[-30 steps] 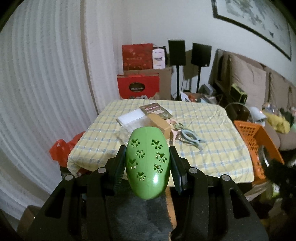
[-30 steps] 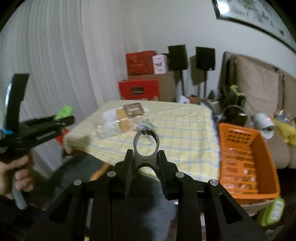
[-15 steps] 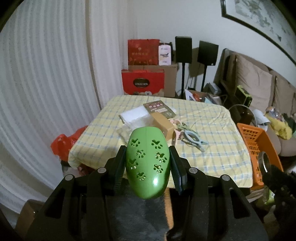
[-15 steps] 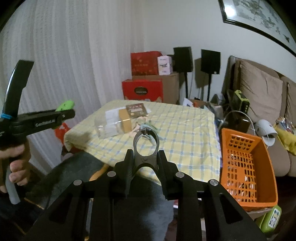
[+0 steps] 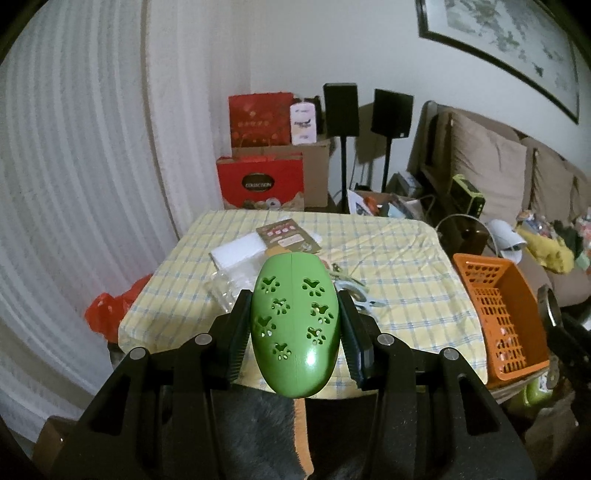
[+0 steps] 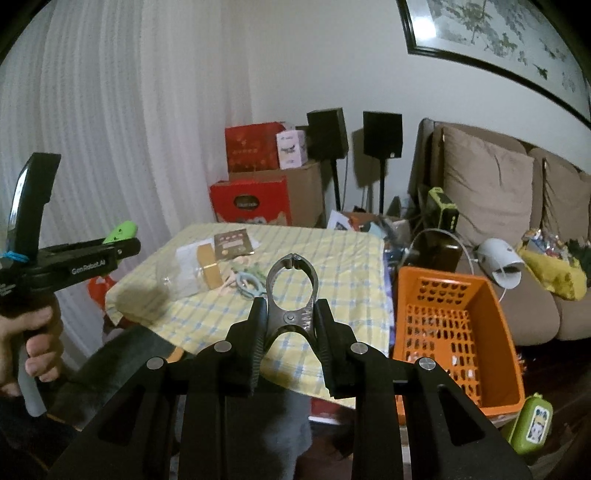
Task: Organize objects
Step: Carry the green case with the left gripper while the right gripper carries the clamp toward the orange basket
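1. Green egg-shaped case (image 5: 295, 325), glossy, pierced with paw-print cutouts, sits clamped in the left gripper (image 5: 295, 332), short of the checked tabletop (image 5: 399, 280).
2. Metal pliers-like tool (image 6: 291, 295), with its tips closed, is clamped in the right gripper (image 6: 290, 332), near the same tabletop.

We observe dim, warm indoor lighting, probably from an overhead source. Glare marks the framed picture (image 6: 424, 31). Speakers (image 6: 382, 133) cast soft wall shadows. Fisheye distortion bends the edges; corners vignette black.
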The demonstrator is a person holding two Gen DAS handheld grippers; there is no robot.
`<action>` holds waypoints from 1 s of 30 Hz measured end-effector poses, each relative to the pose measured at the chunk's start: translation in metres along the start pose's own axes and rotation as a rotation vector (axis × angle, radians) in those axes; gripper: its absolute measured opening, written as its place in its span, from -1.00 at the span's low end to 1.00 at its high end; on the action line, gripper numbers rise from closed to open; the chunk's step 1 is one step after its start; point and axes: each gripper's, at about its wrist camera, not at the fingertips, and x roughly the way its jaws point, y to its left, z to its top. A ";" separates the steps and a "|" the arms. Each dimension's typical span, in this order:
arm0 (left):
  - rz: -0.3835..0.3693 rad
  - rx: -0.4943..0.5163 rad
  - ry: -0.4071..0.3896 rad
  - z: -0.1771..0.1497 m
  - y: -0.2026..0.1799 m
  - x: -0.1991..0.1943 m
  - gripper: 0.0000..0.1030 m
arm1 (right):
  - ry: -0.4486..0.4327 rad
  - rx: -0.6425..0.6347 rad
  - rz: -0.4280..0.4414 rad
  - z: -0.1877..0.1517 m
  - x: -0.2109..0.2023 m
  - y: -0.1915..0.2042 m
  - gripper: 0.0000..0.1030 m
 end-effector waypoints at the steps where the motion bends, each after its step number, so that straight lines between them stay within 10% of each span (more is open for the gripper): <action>1: -0.003 0.002 -0.002 0.000 -0.002 0.000 -0.19 | 0.004 -0.002 0.002 0.000 0.001 -0.001 -0.50; 30: -0.068 0.015 -0.044 0.024 -0.031 -0.005 -0.19 | -0.004 0.045 -0.064 0.006 -0.008 -0.029 -0.50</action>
